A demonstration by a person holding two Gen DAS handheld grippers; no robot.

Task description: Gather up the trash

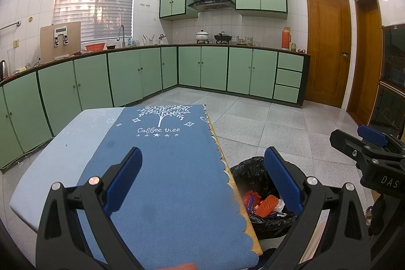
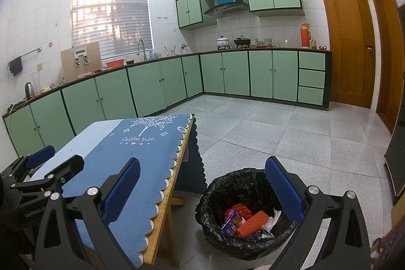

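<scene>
A bin lined with a black bag stands on the floor right of the table; it also shows in the left wrist view. Inside lie an orange foam net, a blue snack wrapper, red wrapping and white paper. My left gripper is open and empty above the blue tablecloth. My right gripper is open and empty, above the table edge and the bin. The left gripper shows in the right wrist view; the right gripper shows in the left wrist view.
The wooden table carries a blue "Coffee tree" cloth. Green base cabinets with a cluttered counter run along the far walls. Wooden doors are at the right. Grey tiled floor lies between.
</scene>
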